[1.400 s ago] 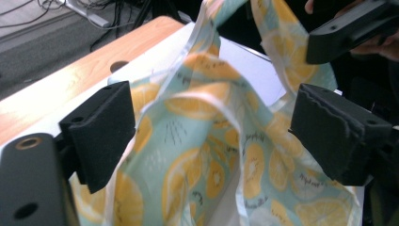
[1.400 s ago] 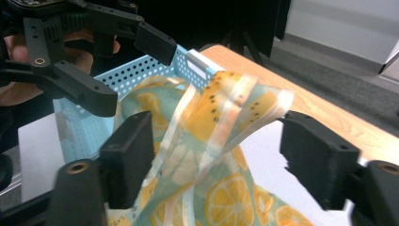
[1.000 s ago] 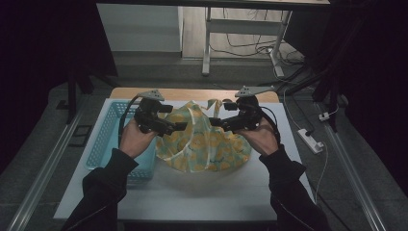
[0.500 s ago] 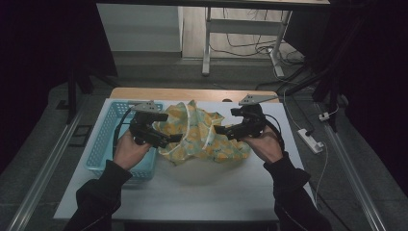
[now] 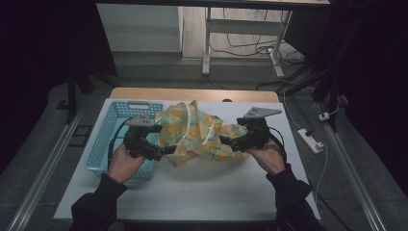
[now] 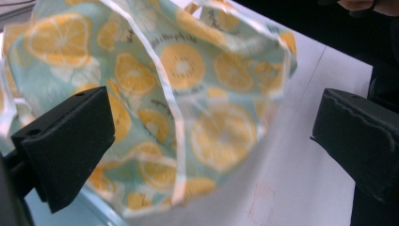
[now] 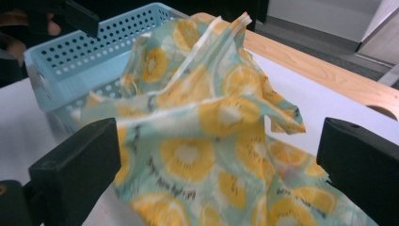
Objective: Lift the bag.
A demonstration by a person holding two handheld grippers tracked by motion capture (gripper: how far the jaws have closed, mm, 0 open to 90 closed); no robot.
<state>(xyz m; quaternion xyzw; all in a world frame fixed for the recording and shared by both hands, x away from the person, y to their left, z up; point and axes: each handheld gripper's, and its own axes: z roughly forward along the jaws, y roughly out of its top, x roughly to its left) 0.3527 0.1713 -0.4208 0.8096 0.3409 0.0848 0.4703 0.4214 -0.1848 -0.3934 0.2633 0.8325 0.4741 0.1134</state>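
cloth (image 5: 195, 134): lemon print, crumpled on white surface (image 5: 192, 192), edge against blue basket (image 5: 108, 139)
left claw (image 5: 166, 150): jaws wide, cloth between, not pinched
right claw (image 5: 226, 142): jaws just opened wide, cloth between, no grip

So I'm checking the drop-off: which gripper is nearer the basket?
Left. The left gripper hovers at the basket's near right corner, open beside the cloth. The right gripper is across the cloth, well away.

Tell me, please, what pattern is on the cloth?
Orange citrus slices on pale mint green cloth, with whitish edging; clearest in the left gripper view.
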